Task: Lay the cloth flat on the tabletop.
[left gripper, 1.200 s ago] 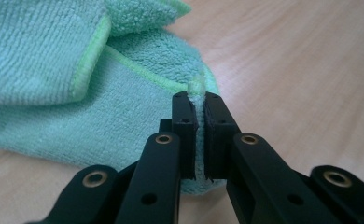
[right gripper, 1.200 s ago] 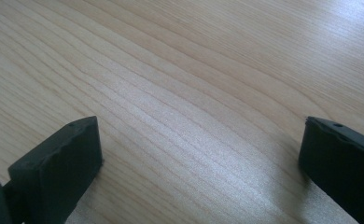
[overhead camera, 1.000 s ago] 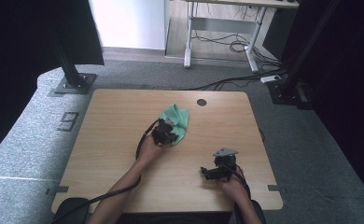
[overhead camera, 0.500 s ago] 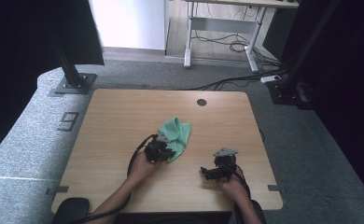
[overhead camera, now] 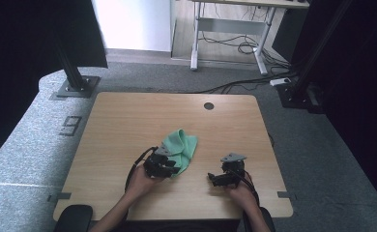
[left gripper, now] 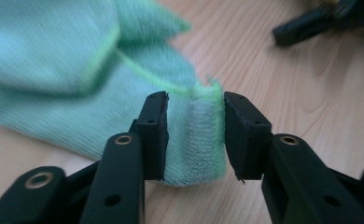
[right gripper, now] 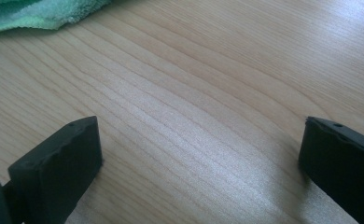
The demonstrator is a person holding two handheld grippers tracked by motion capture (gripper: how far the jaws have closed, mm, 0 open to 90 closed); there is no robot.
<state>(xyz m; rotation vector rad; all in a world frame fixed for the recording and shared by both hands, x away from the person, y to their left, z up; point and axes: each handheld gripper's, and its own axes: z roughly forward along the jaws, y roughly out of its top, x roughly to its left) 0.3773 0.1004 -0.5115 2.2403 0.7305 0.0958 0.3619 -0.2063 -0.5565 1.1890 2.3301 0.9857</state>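
A green cloth (overhead camera: pixel 181 145) lies bunched near the middle of the wooden table (overhead camera: pixel 114 121). My left gripper (overhead camera: pixel 169 169) is at the cloth's near edge. In the left gripper view a folded edge of the cloth (left gripper: pixel 77 70) stands between the jaws of the left gripper (left gripper: pixel 195 135). These jaws have just been opening and no longer squeeze the fold. My right gripper (overhead camera: pixel 213 180) rests low over bare wood to the right, open, with nothing between its jaws (right gripper: pixel 199 154). A corner of the cloth (right gripper: pixel 31 14) shows at the top left of the right gripper view.
The right gripper's jaw tips (left gripper: pixel 311 25) show far off in the left gripper view. A round cable hole (overhead camera: pixel 209 106) sits near the table's far edge. Desk legs and cables (overhead camera: pixel 225 43) stand on the floor beyond the table.
My left gripper has drawn the cloth toward the table's near edge, and its jaws have parted around the fold. The right gripper has stayed where it was.
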